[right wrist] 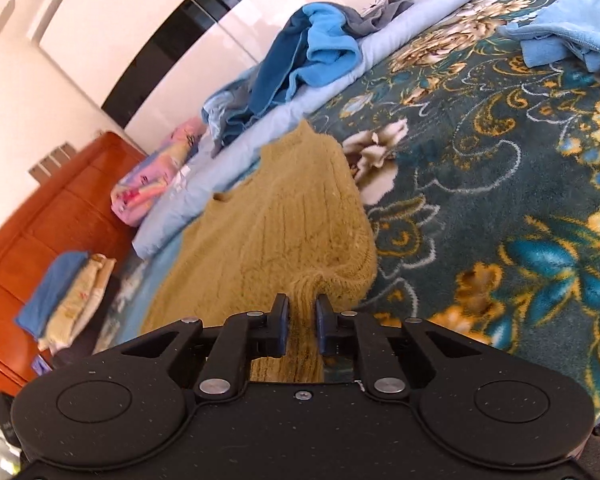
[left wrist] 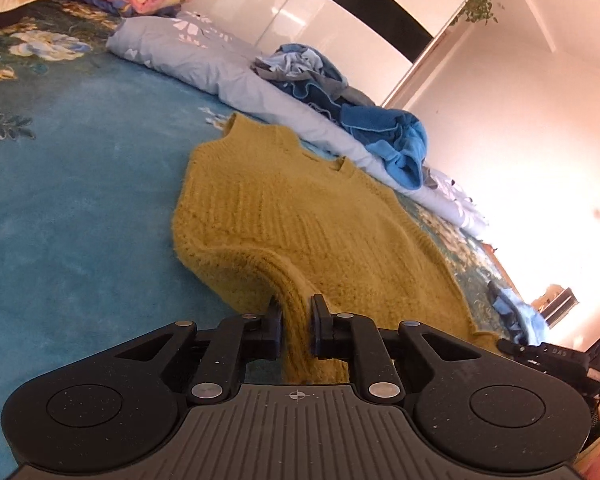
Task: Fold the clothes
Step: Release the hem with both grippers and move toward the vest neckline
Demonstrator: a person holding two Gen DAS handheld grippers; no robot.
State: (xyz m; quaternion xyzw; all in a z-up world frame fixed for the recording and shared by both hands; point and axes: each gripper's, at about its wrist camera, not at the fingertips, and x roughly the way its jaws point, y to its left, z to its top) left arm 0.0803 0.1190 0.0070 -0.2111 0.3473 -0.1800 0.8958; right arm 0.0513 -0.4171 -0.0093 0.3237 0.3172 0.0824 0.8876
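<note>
Stretching away from both grippers toward the far quilt (left wrist: 236,76), the sweater (left wrist: 284,216) lies flat on the bed (left wrist: 68,216) with its near hem pinched at the left corner by the left gripper (left wrist: 296,312) and at the right corner by the right gripper (right wrist: 302,312).

Left gripper (left wrist: 296,316) jaws pinch mustard sweater (left wrist: 300,220) hem — blanket (left wrist: 80,208) beneath.
</note>
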